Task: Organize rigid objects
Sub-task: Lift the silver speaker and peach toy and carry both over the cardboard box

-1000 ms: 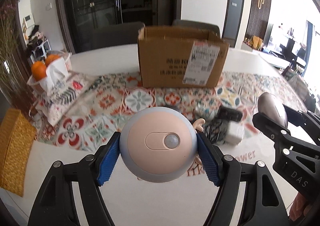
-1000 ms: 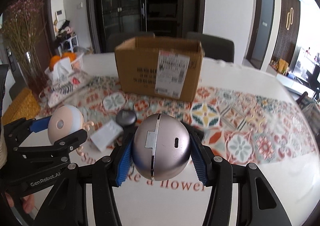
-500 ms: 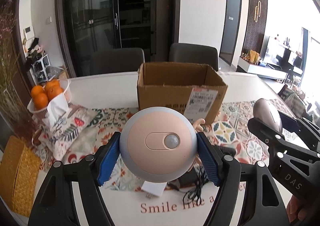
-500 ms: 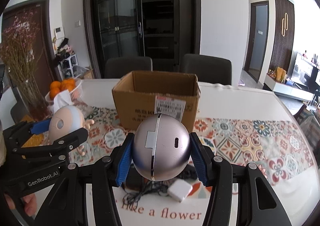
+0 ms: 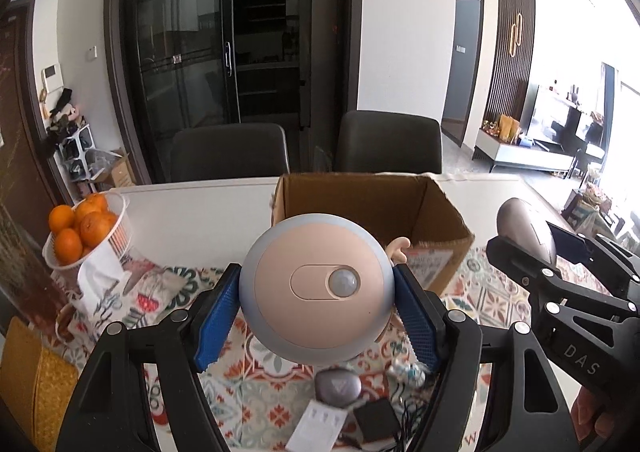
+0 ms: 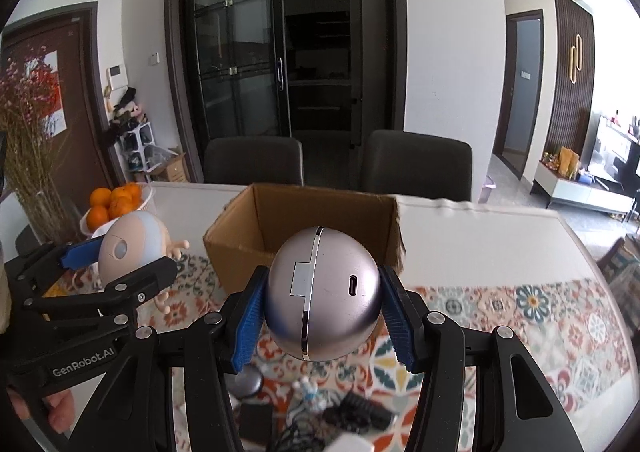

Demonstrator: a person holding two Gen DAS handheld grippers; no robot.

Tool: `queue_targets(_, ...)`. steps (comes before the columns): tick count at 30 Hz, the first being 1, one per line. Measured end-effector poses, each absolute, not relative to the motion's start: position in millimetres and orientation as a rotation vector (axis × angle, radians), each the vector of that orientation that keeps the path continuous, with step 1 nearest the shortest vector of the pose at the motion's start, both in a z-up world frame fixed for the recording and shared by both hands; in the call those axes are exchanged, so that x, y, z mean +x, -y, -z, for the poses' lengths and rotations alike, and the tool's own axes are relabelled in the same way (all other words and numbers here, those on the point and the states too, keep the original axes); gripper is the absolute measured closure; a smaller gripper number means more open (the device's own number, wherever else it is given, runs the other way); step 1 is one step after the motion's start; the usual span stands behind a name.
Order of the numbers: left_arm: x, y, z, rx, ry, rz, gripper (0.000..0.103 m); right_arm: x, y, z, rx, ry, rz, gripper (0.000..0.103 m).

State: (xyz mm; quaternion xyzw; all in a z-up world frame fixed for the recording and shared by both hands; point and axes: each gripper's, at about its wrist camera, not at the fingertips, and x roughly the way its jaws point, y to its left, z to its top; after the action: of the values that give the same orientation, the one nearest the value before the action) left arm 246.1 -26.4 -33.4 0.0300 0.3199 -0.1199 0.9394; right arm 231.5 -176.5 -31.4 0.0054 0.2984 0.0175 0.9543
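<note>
My left gripper [image 5: 316, 312] is shut on a round peach and pale-blue doll-head lamp [image 5: 318, 288], held in the air in front of an open cardboard box [image 5: 400, 208]. My right gripper [image 6: 324, 312] is shut on a silver egg-shaped device [image 6: 324, 292] with a charging port, also lifted before the same box [image 6: 320, 212]. Each gripper shows in the other's view: the right one [image 5: 552, 252] at the right edge, the left one [image 6: 120, 264] at the left. Below lie a grey round case [image 5: 338, 384], a white adapter [image 5: 318, 428] and black cables [image 6: 352, 416].
A patterned runner [image 6: 520, 316] covers the white table [image 6: 480, 228]. A white basket of oranges [image 5: 86, 232] stands at the left with a printed pouch [image 5: 136, 288] and a yellow woven mat [image 5: 36, 376]. Two dark chairs [image 5: 230, 152] stand behind the table.
Both grippers have risen and moved toward the box with their objects still gripped. The box's inside now shows, and the small items on the runner have slid down the frames.
</note>
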Motion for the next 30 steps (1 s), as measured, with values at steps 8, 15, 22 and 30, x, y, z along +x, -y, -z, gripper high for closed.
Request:
queue_targets(8,287.1,35.0,29.7,0.076,-0.662,0.249,0.029,277.7,181.9,27.7,0.012,-0.624,-0.058,0.049)
queue_targets(15,322.5,46.9,36.5,0.106,-0.705,0.256,0.029,318.9,189.2,39.5,0.012,-0.686,-0.074,0.049)
queue_targets(22,360.9,57.0,46.2,0.125,-0.779,0.275,0.029,353.5,200.5,58.2,0.031,-0.775,-0.080,0.049)
queue_targets(30,388.5,66.4,70.5,0.154,-0.864,0.282,0.029,382.0,209.3,82.6,0.041,-0.865,-0.072,0.049)
